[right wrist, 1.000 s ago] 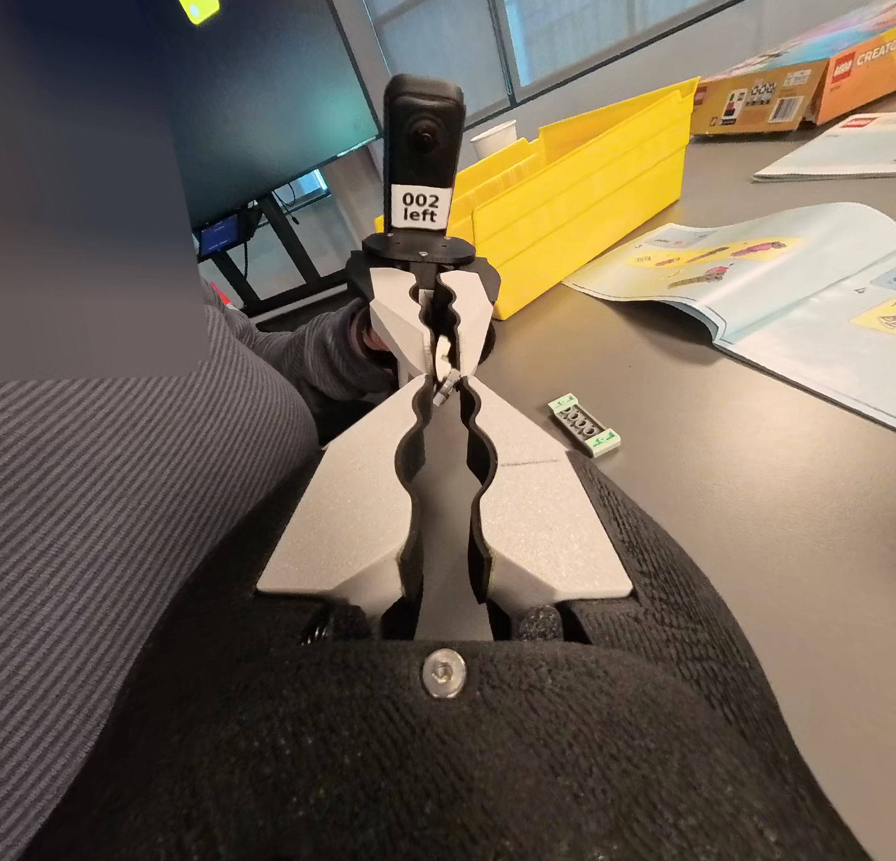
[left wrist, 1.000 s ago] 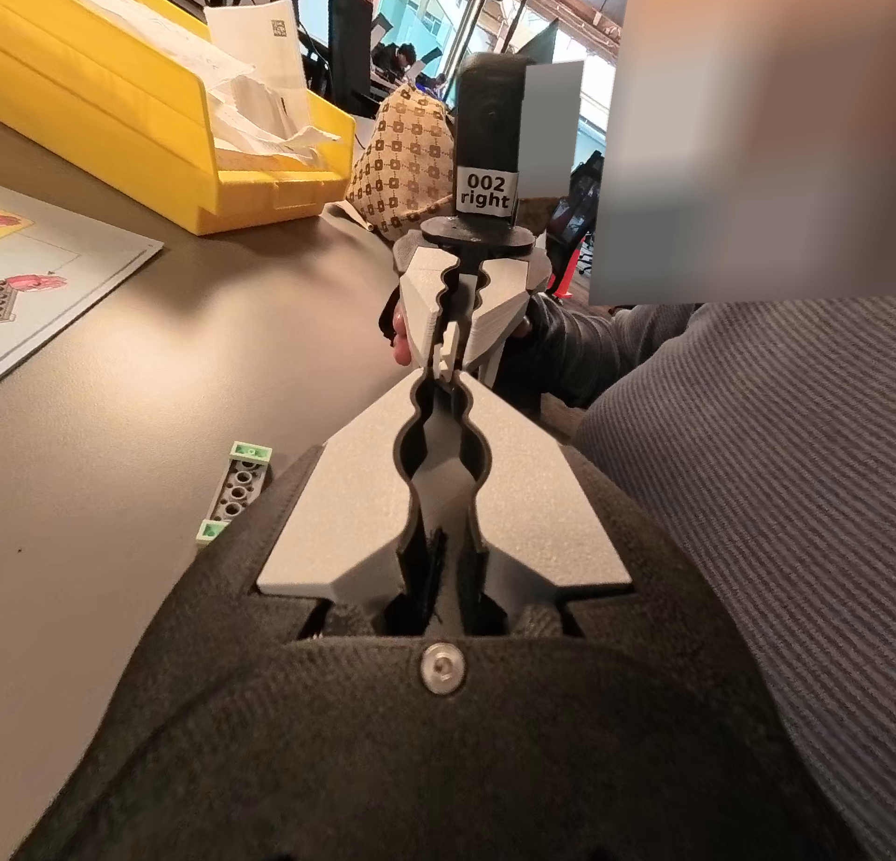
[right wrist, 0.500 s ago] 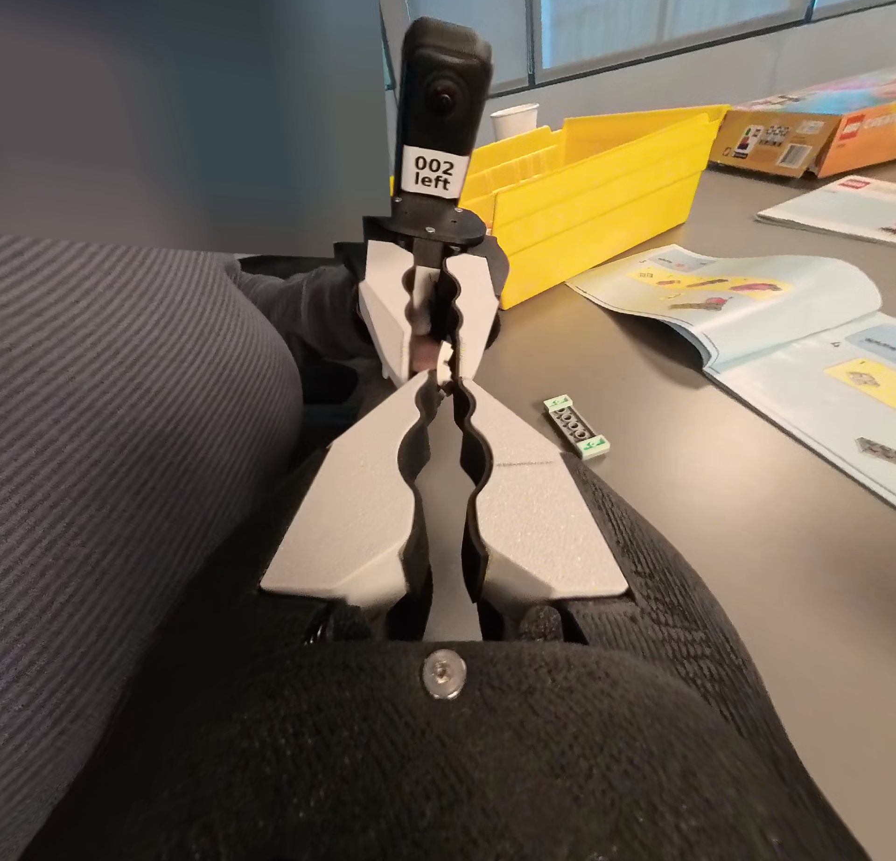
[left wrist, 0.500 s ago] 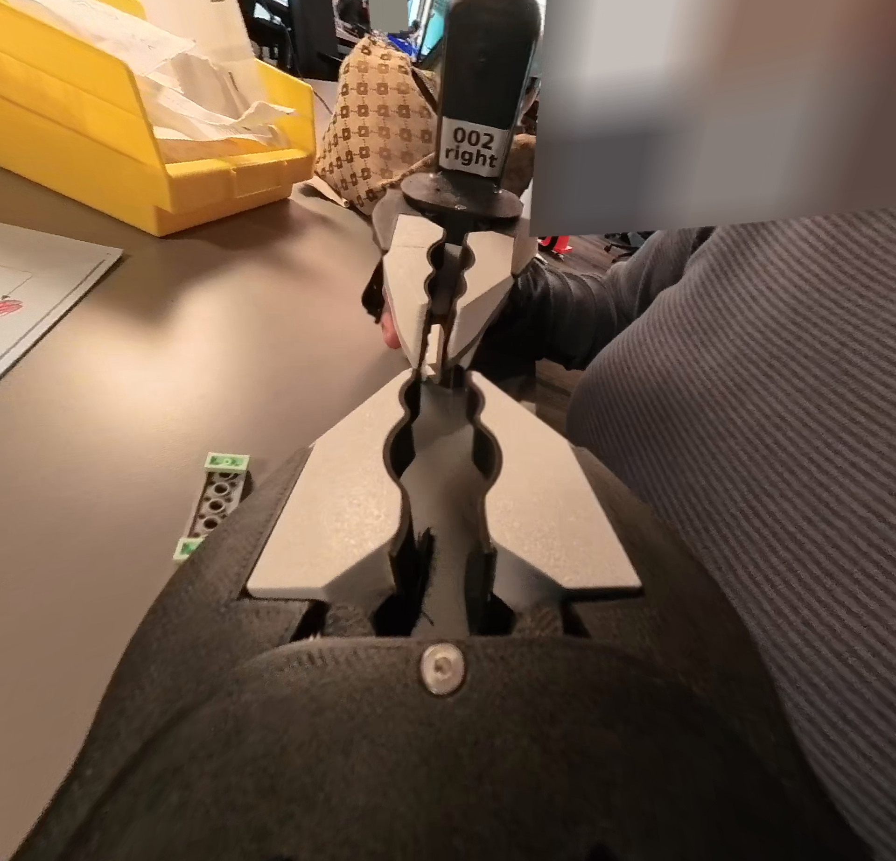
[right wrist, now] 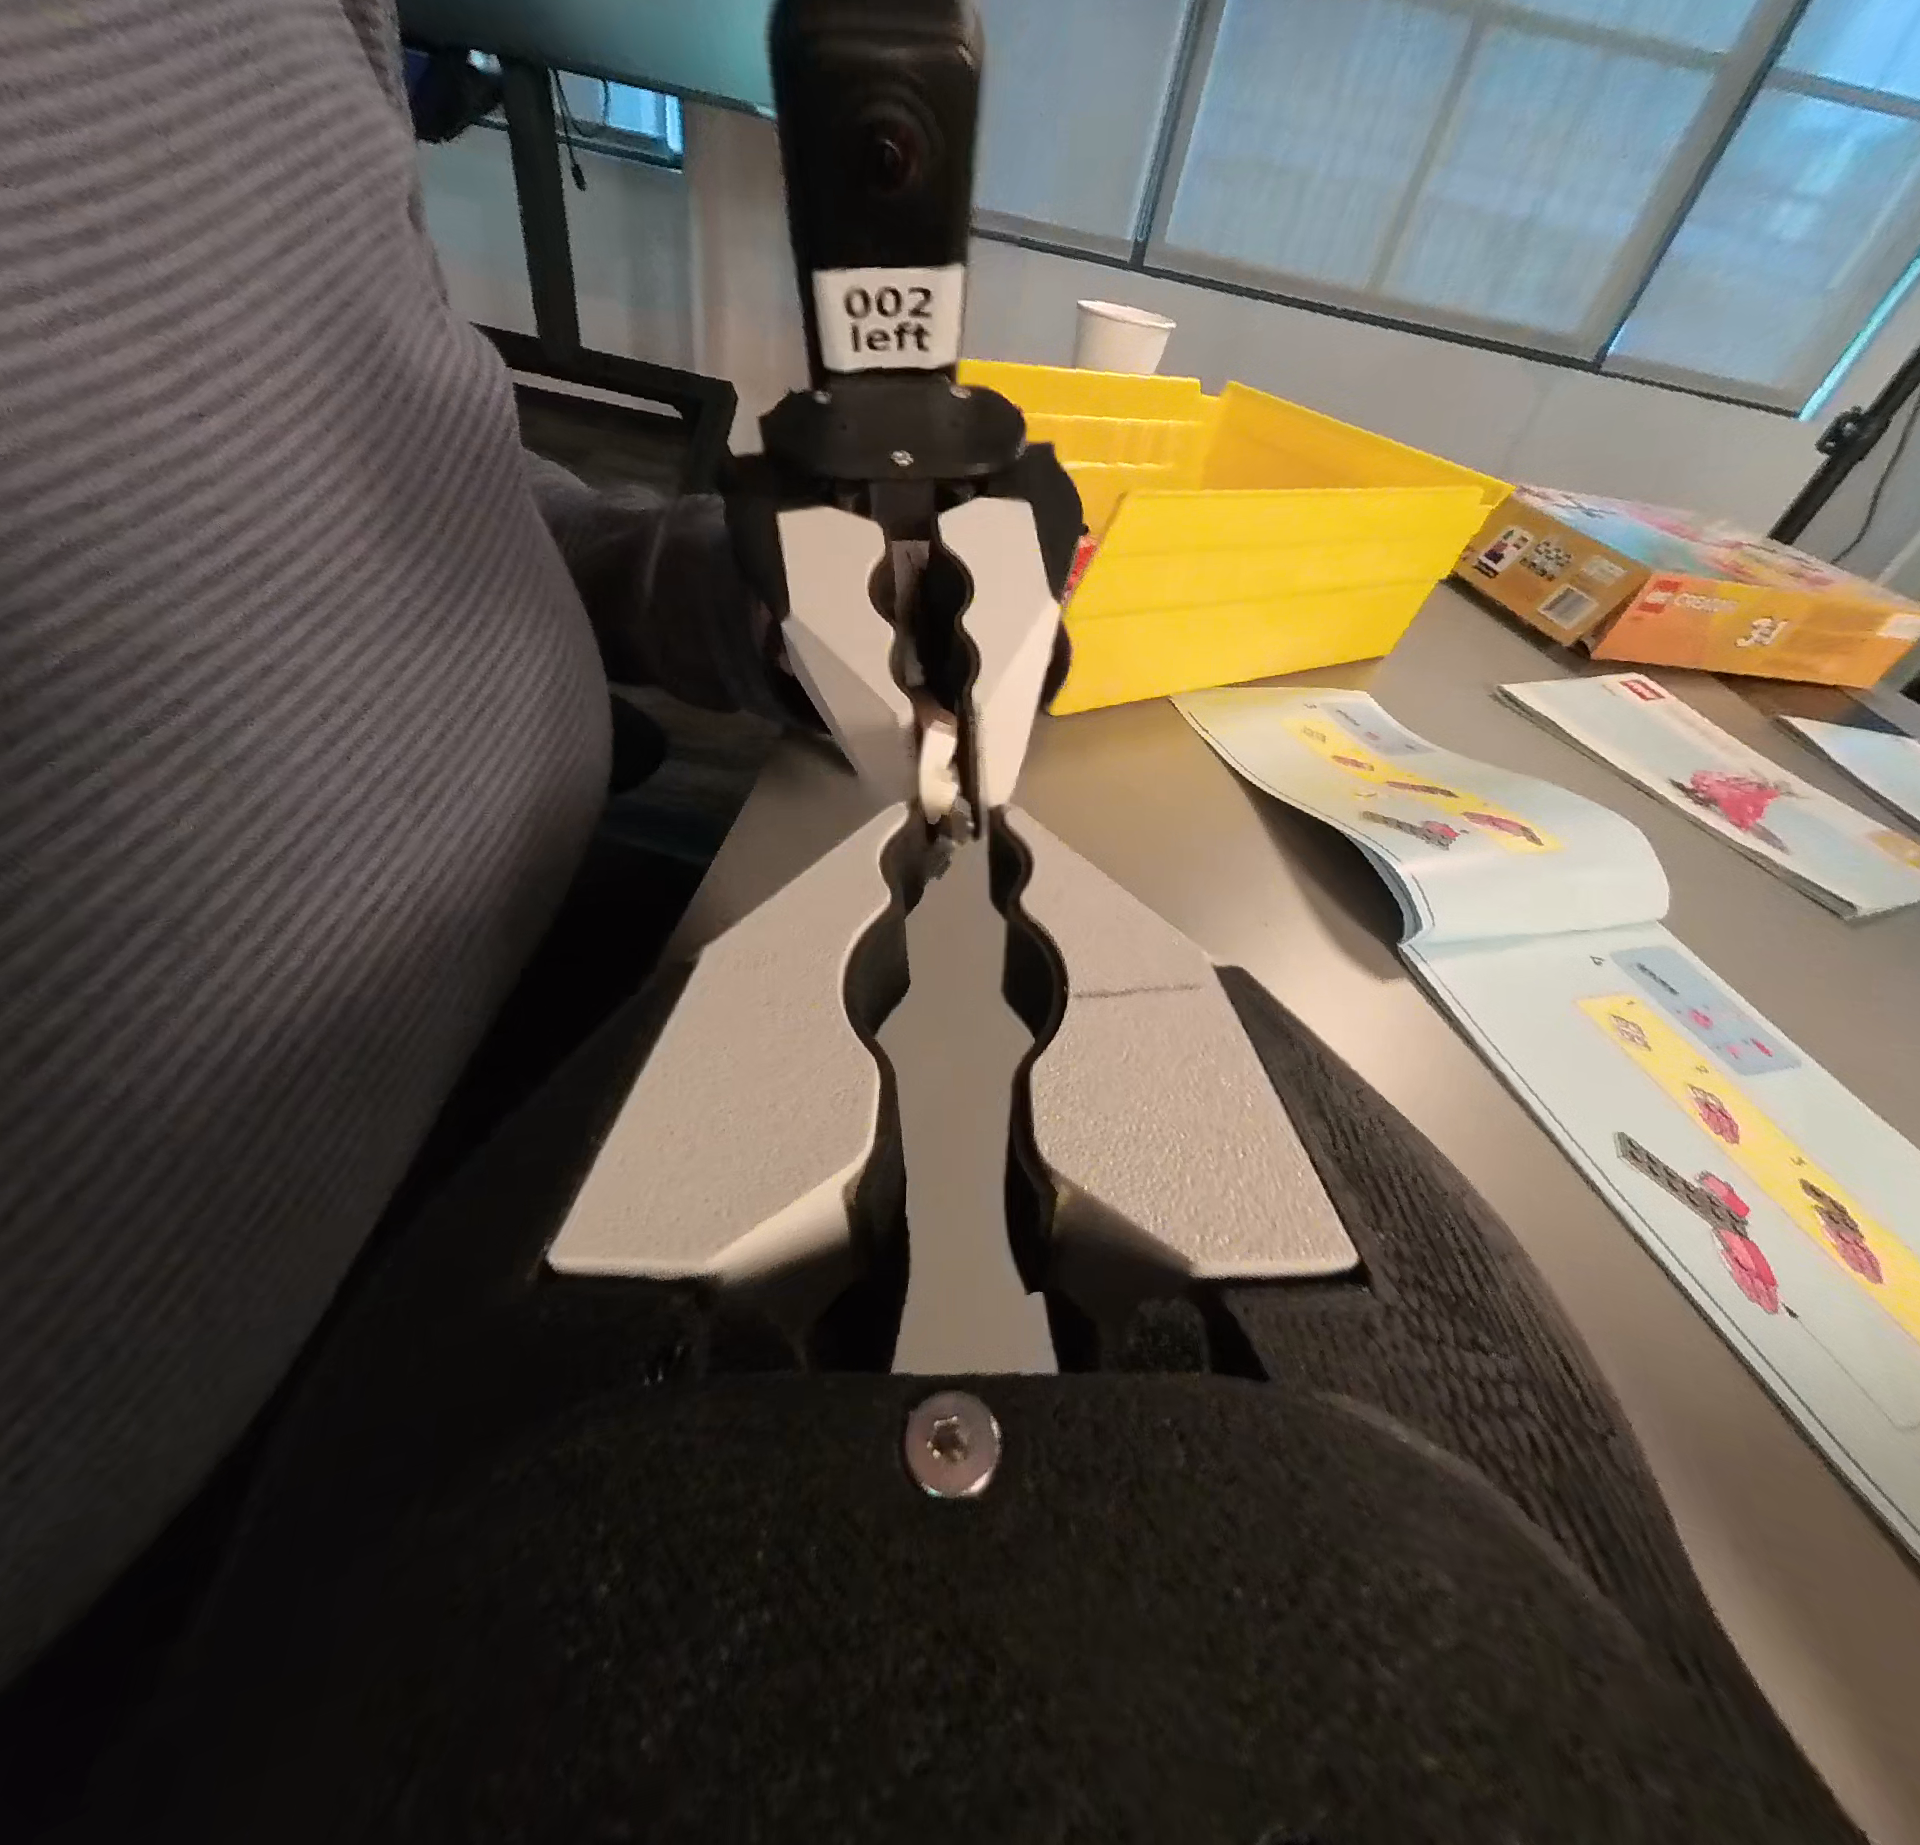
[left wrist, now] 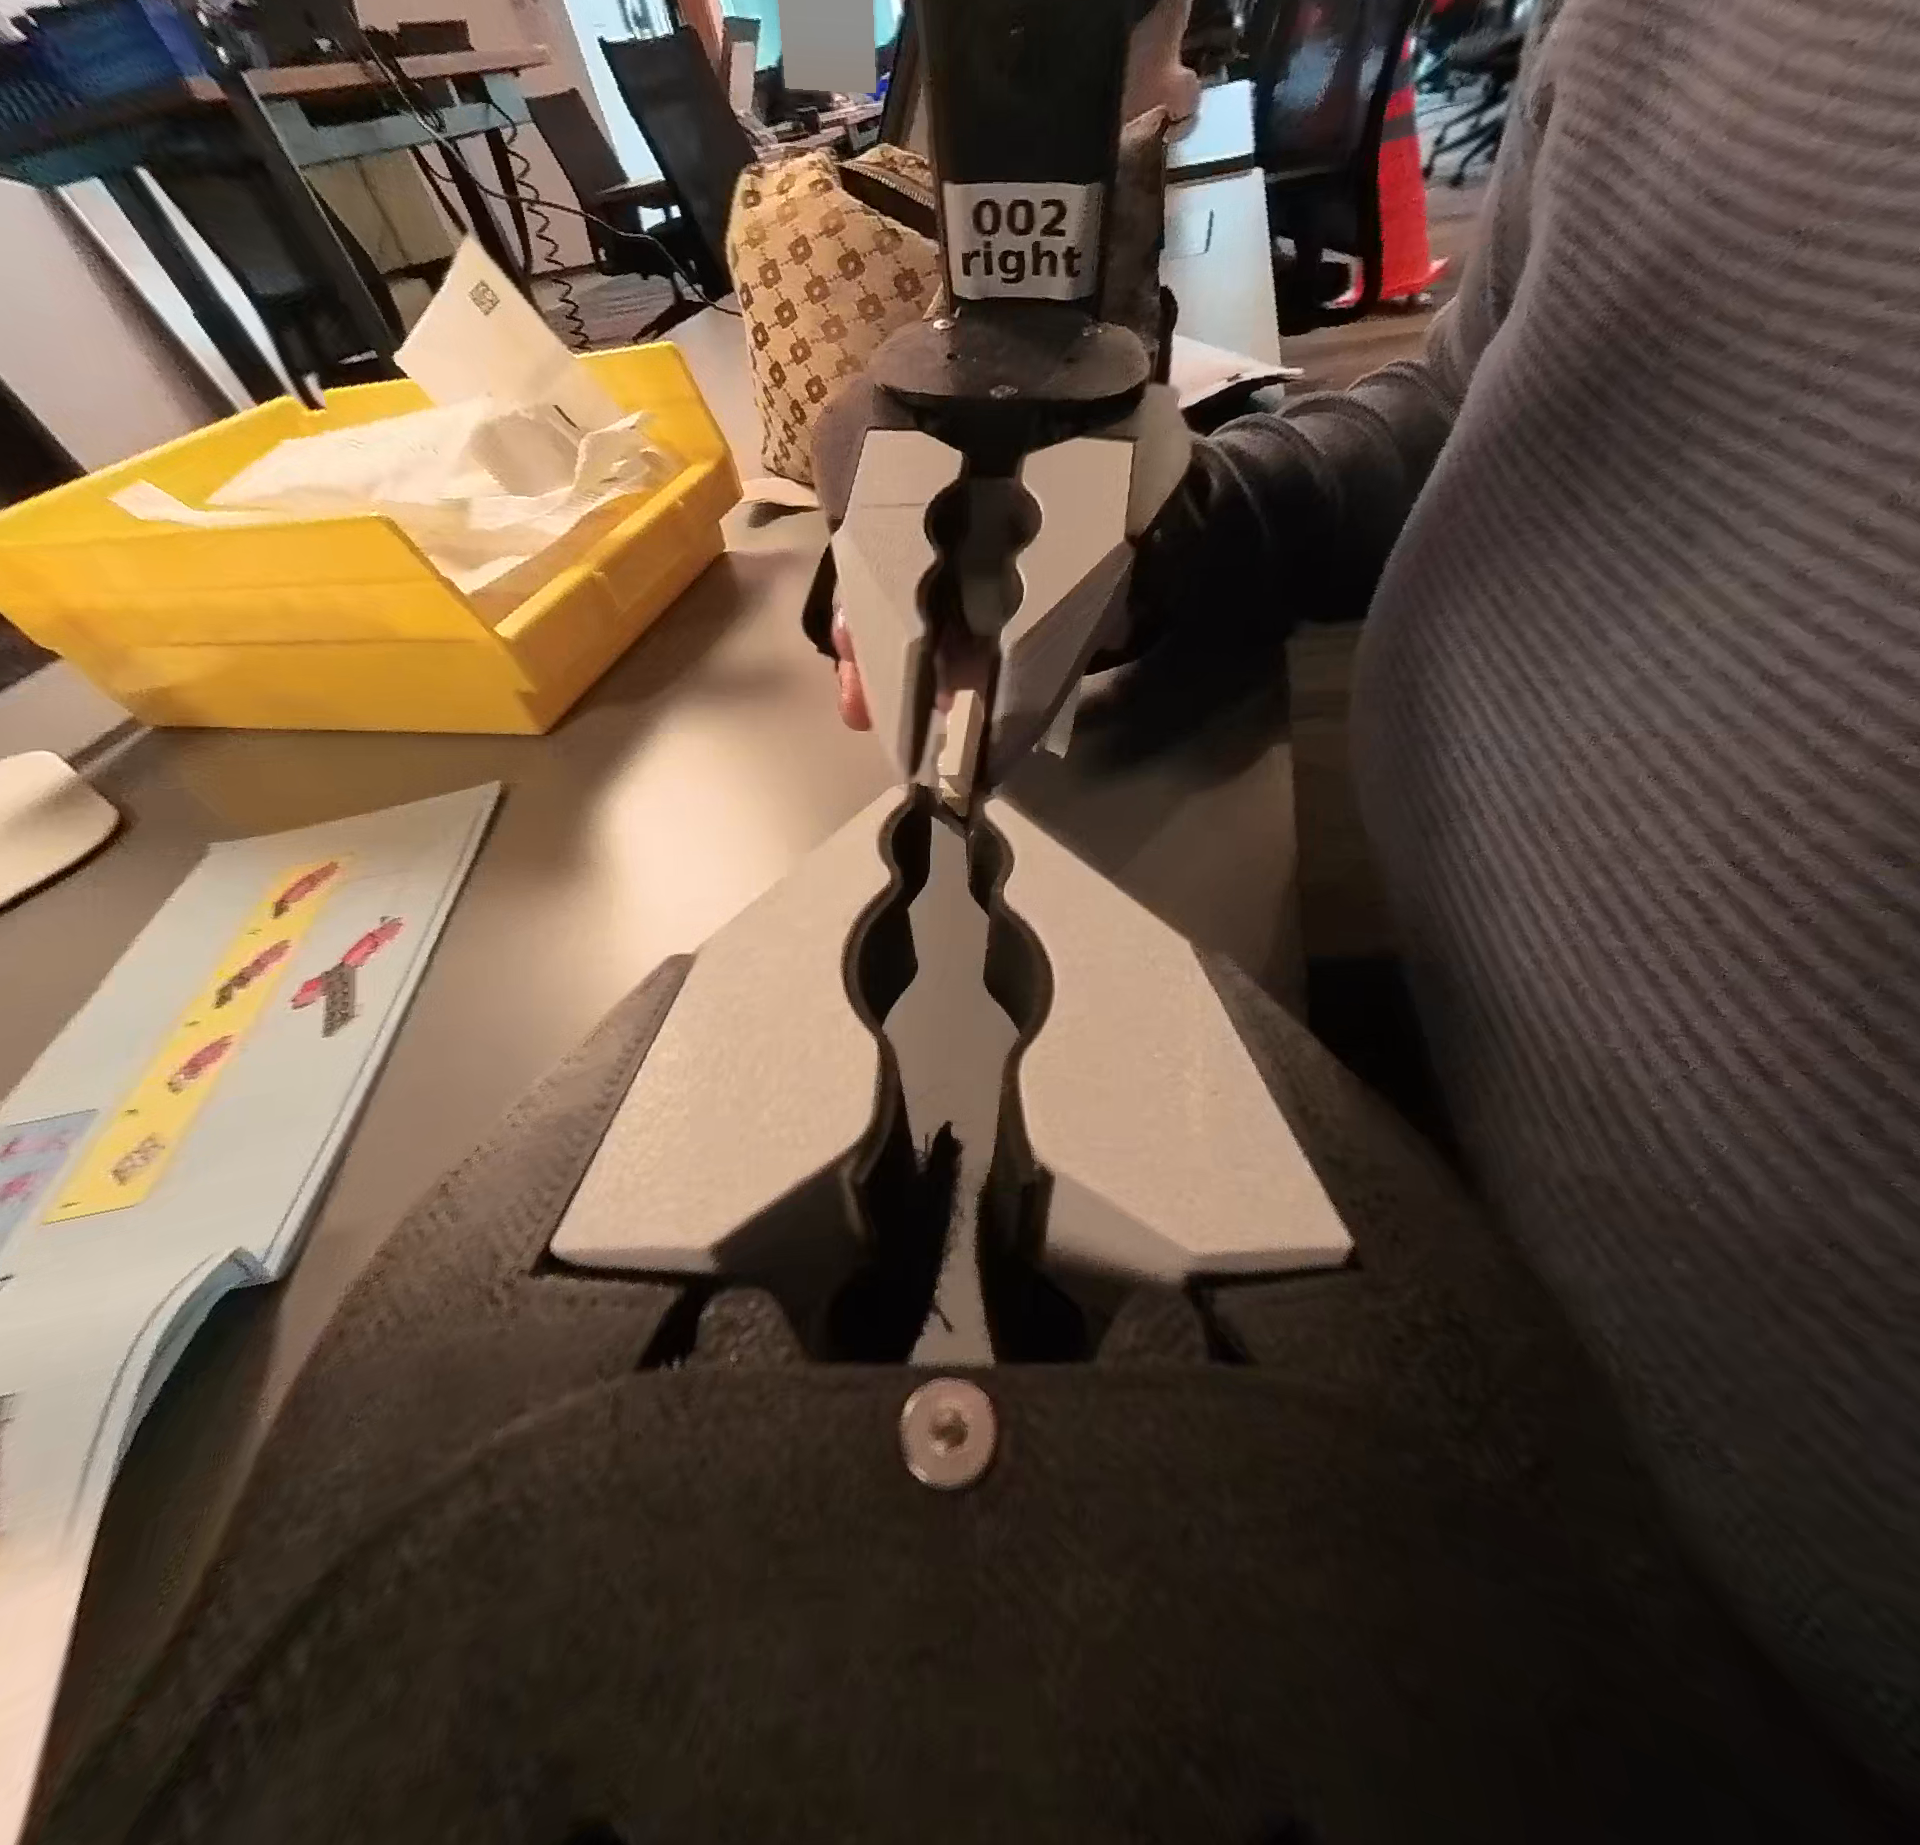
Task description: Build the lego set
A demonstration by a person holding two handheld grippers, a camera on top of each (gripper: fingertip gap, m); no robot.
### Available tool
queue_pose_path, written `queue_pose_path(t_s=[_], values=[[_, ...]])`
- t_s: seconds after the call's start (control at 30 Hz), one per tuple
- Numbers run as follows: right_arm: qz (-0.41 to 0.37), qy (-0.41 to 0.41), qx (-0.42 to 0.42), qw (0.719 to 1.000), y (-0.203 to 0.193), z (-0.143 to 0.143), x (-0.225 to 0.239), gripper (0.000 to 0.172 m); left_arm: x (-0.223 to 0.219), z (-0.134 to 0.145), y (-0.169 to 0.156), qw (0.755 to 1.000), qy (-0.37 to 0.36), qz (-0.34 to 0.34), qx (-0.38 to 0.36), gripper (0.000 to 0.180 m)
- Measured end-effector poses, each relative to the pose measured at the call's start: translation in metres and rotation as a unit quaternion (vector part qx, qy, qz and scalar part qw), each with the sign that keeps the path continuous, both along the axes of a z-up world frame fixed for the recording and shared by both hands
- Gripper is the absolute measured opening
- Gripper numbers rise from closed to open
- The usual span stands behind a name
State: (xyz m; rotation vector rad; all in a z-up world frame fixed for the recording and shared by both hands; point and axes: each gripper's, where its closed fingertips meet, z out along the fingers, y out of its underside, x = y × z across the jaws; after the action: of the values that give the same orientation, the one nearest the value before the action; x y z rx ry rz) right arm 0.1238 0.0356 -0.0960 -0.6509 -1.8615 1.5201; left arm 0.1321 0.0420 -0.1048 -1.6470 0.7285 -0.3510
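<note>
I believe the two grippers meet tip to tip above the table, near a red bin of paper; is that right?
Not quite: the left wrist view shows the bin is yellow, not red. The grippers do meet tip to tip above the table.

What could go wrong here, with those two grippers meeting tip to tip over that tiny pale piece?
1. The small pale piece sits only at the very fingertips, where the left gripper and right gripper meet, so it may well slip or pop out.
2. They meet near the table edge, beside the person's sweater; a dropped piece could roll off out of sight.
</note>
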Motion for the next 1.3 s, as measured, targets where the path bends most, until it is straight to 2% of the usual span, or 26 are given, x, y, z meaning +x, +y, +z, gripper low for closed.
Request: queue_pose_path(t_s=[0.13, 0.37, 0.6, 0.77, 0.87, 1.0, 1.1, 1.17, 1.27, 1.3], values=[[-0.008, -0.018, 0.015, 1.0, 0.001, -0.008, -0.001, 0.013, 0.0, -0.004, -0.001, 1.0, 0.019, 0.004, 0.001, 0.005], [-0.021, -0.067, 0.036, 0.997, 0.003, -0.025, -0.005, 0.007, -0.004, -0.007, 0.001, 0.999, 0.048, 0.019, 0.005, 0.003], [-0.085, -0.108, 0.059, 0.989, 0.021, -0.041, -0.019, 0.003, -0.018, -0.024, 0.016, 0.995, 0.043, 0.068, -0.064, 0.003], [-0.145, -0.12, 0.067, 0.98, 0.043, -0.046, -0.027, 0.002, -0.032, -0.038, 0.034, 0.982, 0.033, 0.136, -0.123, 0.004], [-0.182, -0.124, 0.054, 0.974, 0.06, -0.045, -0.03, 0.002, -0.038, -0.046, 0.035, 0.974, 0.032, 0.157, -0.159, 0.032], [-0.21, -0.115, 0.055, 0.969, 0.073, -0.043, -0.032, 0.001, -0.026, -0.04, 0.025, 0.975, 0.011, 0.141, -0.17, 0.051], [-0.24, -0.083, 0.117, 0.96, 0.082, -0.045, -0.035, 0.002, -0.02, -0.038, 0.014, 0.975, 0.027, 0.145, -0.166, 0.06], [-0.253, -0.05, 0.213, 0.943, 0.086, -0.053, -0.037, 0.002, -0.023, -0.039, 0.008, 0.973, 0.043, 0.166, -0.157, 0.063], [-0.235, -0.008, 0.393, 0.889, 0.085, -0.076, -0.038, 0.002, -0.028, -0.037, 0.004, 0.969, 0.038, 0.196, -0.144, 0.068], [-0.228, 0.021, 0.427, 0.874, 0.081, -0.075, -0.039, 0.002, -0.029, -0.033, 0.002, 0.97, 0.027, 0.2, -0.138, 0.068]])
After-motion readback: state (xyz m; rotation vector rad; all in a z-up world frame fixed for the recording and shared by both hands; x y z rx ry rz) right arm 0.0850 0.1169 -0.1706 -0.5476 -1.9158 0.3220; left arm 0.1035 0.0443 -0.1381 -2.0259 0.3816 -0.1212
